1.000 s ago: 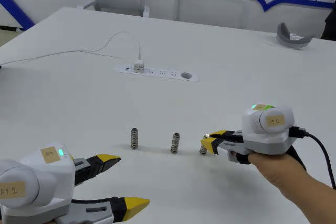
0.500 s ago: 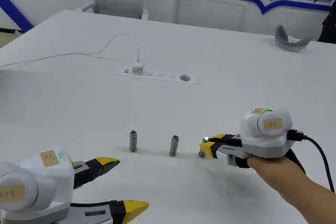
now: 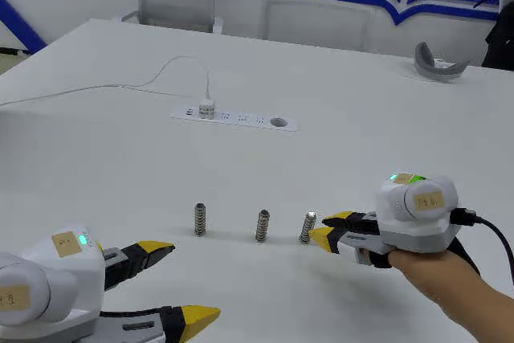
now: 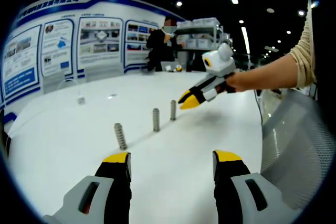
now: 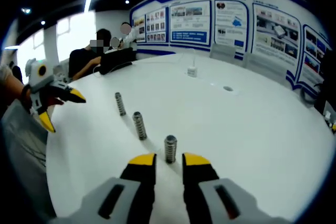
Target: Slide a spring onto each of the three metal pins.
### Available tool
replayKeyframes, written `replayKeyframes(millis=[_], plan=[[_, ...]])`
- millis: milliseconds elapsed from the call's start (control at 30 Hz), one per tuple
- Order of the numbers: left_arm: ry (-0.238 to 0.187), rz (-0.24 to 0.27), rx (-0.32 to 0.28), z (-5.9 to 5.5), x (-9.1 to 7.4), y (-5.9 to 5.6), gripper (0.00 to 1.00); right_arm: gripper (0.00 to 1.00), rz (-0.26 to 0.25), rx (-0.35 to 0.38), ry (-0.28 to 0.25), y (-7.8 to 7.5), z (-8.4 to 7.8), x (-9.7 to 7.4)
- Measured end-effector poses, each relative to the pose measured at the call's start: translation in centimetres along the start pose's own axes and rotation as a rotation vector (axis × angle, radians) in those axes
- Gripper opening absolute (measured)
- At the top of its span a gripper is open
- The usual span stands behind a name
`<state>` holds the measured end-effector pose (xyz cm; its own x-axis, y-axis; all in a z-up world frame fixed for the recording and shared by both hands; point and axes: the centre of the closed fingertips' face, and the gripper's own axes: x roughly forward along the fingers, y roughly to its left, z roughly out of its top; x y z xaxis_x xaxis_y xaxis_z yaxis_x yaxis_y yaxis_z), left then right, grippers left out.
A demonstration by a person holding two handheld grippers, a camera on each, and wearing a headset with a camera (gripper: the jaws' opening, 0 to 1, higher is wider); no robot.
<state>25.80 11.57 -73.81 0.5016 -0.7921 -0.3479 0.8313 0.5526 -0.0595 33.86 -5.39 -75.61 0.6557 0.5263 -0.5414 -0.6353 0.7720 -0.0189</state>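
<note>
Springs (image 3: 263, 226) — 3, upright in 1 row on the white table (image 3: 96, 142). Rightmost spring (image 5: 170, 148) stands vert. just ahead of the right gripper (image 5: 169, 160), in line w/ its gap. That gripper's jaws are slightly apart, clamping nothing, held low and approx level. Left gripper (image 3: 186, 279) is spread wide — well apart from the row, so right is nearer.

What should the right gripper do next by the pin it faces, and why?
Probably draw the right gripper straight back, jaws apart. Every pin seems to carry one: the left spring, the middle spring and the right spring all stand upright. The right spring sits just ahead of the parted jaw tips, so a sideways move might knock it.
</note>
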Motion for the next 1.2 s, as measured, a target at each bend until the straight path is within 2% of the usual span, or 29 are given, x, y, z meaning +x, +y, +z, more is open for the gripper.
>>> replayKeyframes(millis=[600, 933, 1200], plan=[[0.012, 0.032, 0.011, -0.4, -0.2, 1.9, 0.65, 0.28, 0.027, -0.048, -0.032, 1.5, 0.0, -3.1], [0.018, 0.037, 0.015, -0.5, -0.1, 2.1, 0.66, 0.34, 0.036, -0.047, -0.048, 2.1, -0.5, -4.5], [0.022, 0.04, 0.014, -0.6, -0.1, 2.3, 0.67, 0.37, 0.036, -0.043, -0.072, 2.5, -0.3, -5.1]])
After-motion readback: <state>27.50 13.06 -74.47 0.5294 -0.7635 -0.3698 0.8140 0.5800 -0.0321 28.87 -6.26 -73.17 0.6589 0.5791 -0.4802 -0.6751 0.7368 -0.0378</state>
